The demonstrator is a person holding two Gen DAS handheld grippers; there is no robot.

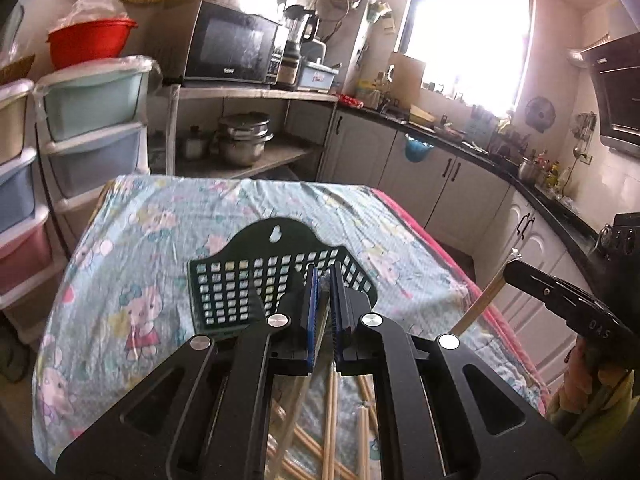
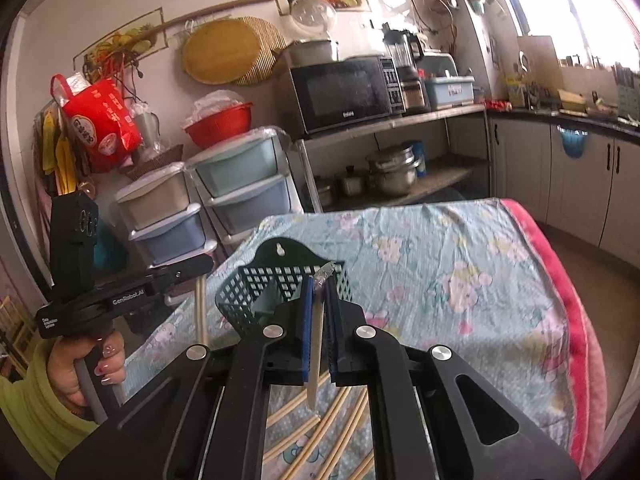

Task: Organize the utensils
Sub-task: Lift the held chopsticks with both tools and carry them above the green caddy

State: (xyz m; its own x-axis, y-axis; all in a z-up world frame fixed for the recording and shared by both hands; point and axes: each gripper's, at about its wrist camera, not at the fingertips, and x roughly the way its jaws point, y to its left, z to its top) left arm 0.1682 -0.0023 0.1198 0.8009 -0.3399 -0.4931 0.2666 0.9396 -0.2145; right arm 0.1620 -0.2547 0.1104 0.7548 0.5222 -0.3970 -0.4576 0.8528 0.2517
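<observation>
**Both grippers closed on wrapped chopsticks above the table**

Right gripper [image 2: 319, 300]: we find its blue pads [image 2: 306, 320] drawn close around a pale chopstick in a clear wrapper [image 2: 318, 336]. That chopstick runs along the fingers, its wrapped tip sticking out beyond them in front of the black mesh utensil basket [image 2: 280, 280]. Its lower end hangs over the loose chopsticks [image 2: 320, 440] lying on the table.

Left gripper [image 1: 324, 280]: we note its jaws nearly closed, with a narrow gap between the blue pads [image 1: 311, 312]. In the right wrist view a pale chopstick [image 2: 201, 308] hangs down from this gripper's fingers, so we record it as held. In the left wrist view a wooden stick [image 1: 482, 300] likewise slants down from the right gripper's fingers at the frame's right.

The basket stands on the table's cartoon-print blue cloth [image 1: 160, 240], its back plate with a keyhole slot rising above the mesh. More chopsticks [image 1: 332, 420] lie scattered on the cloth near the table's front edge, below both grippers.

Legible writing: "GenRobot.AI" on the left gripper body, with a small label that appears to read "Data Acquisition System". "DAS" shows on the right gripper body. The microwave [image 2: 344, 92] carries a brand mark too small for us to read with certainty. The red bag [image 2: 100, 120] bears white characters we cannot make out.
</observation>
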